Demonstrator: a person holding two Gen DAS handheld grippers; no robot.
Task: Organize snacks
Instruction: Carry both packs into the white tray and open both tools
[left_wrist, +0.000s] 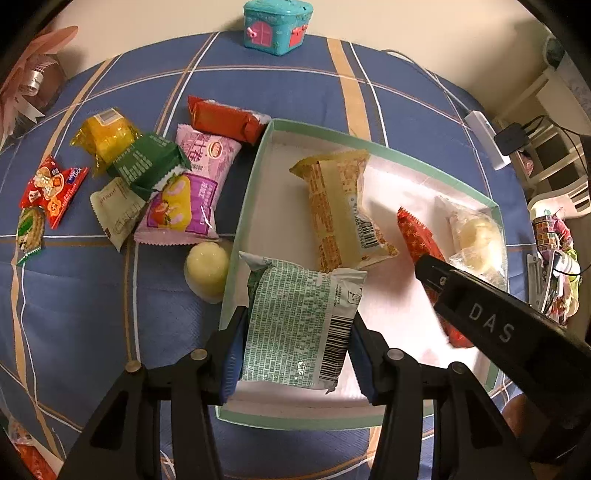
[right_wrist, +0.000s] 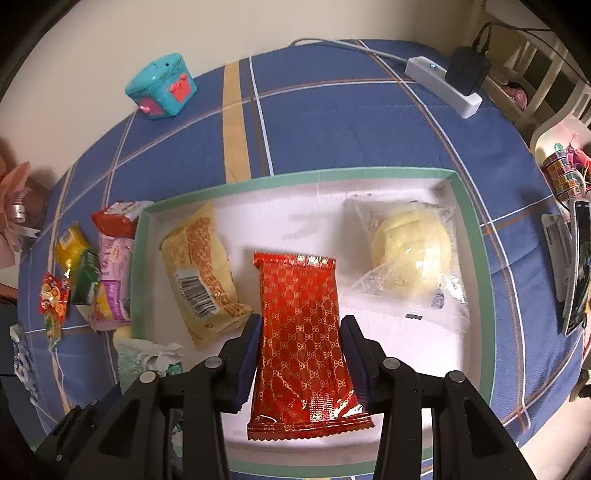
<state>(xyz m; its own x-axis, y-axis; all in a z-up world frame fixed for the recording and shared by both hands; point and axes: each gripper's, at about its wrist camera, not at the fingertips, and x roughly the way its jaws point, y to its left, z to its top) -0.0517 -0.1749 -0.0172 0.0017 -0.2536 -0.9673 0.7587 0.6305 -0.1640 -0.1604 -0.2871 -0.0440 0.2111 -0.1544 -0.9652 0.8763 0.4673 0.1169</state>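
A blue plaid table (left_wrist: 295, 92) is carrying a green-rimmed tray (left_wrist: 258, 177) with a white floor. Inside the tray, a yellow pack (left_wrist: 340, 210) is lying at the left, and a clear-wrapped pale bun (right_wrist: 410, 251) is sitting at the right.

The left gripper (left_wrist: 295, 347) is clamping a green-printed pack (left_wrist: 299, 325) between its blue pads, over the tray's near left corner. The right gripper (right_wrist: 301, 350) is pinching a red patterned pack (right_wrist: 303, 343) between its pads, over the tray's middle, between the yellow pack and the bun.

Left of the tray, loose snacks are lying in a pile on the cloth: a pink pack (left_wrist: 192, 192), a red pack (left_wrist: 225, 118), a green packet (left_wrist: 147, 158), a yellow candy (left_wrist: 105, 136). A pale round sweet (left_wrist: 207, 266) is resting just beside the tray's left wall. A teal toy house (left_wrist: 277, 26) is standing at the far edge.
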